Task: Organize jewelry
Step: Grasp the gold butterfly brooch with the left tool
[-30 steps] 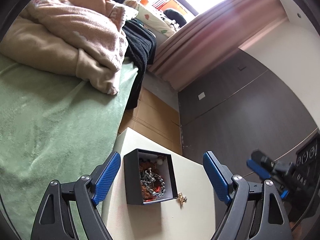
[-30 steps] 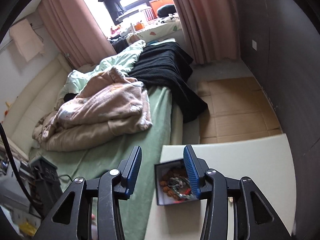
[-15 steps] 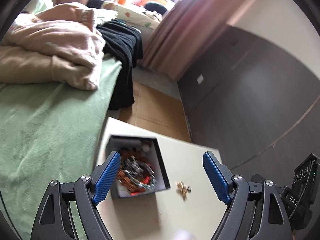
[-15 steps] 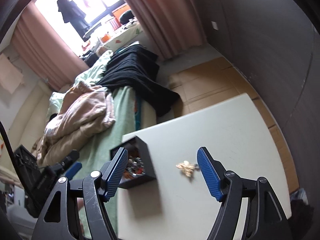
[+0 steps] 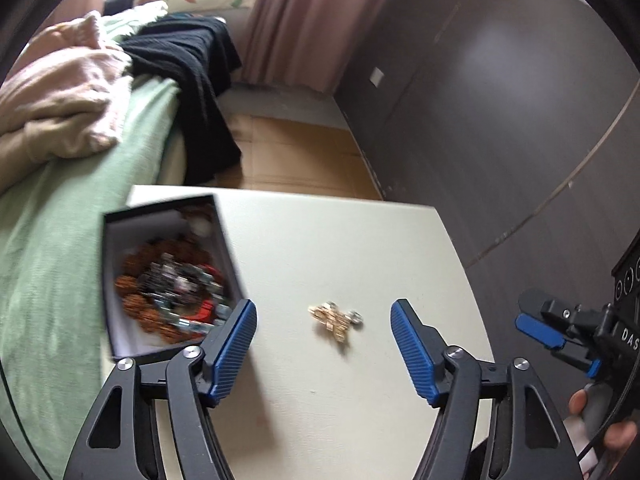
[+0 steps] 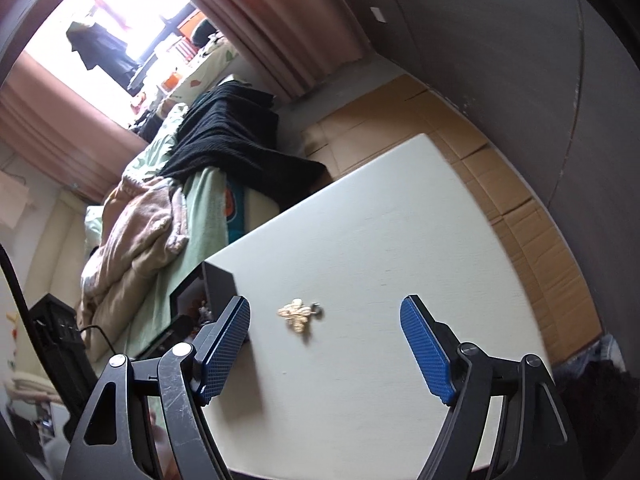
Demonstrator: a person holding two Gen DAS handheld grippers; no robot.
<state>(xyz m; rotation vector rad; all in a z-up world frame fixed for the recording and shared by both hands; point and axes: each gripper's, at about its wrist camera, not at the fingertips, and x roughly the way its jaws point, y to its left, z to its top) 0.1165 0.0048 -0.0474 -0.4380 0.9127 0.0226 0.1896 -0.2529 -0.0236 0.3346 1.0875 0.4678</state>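
A small gold jewelry piece (image 5: 335,319) lies on the cream table (image 5: 340,248); it also shows in the right wrist view (image 6: 298,314). An open black box (image 5: 168,280) holding beads and chains stands at the table's left edge, and its corner shows in the right wrist view (image 6: 216,284). My left gripper (image 5: 324,338) is open, its blue pads either side of the gold piece, just short of it. My right gripper (image 6: 324,340) is open, low over the table, with the gold piece just ahead between its pads. The right gripper also shows at the left wrist view's right edge (image 5: 560,332).
A bed (image 5: 80,184) with a green sheet, a beige blanket (image 5: 60,92) and a black throw (image 5: 192,64) runs along the table's left side. A dark wall (image 5: 500,120) stands to the right. Cardboard (image 6: 500,184) covers the floor beyond the table.
Both grippers have swung toward the gold piece and dropped closer to the table. The right gripper's jaws, narrow a second ago, have opened wide. The box now sits at the left of both views.
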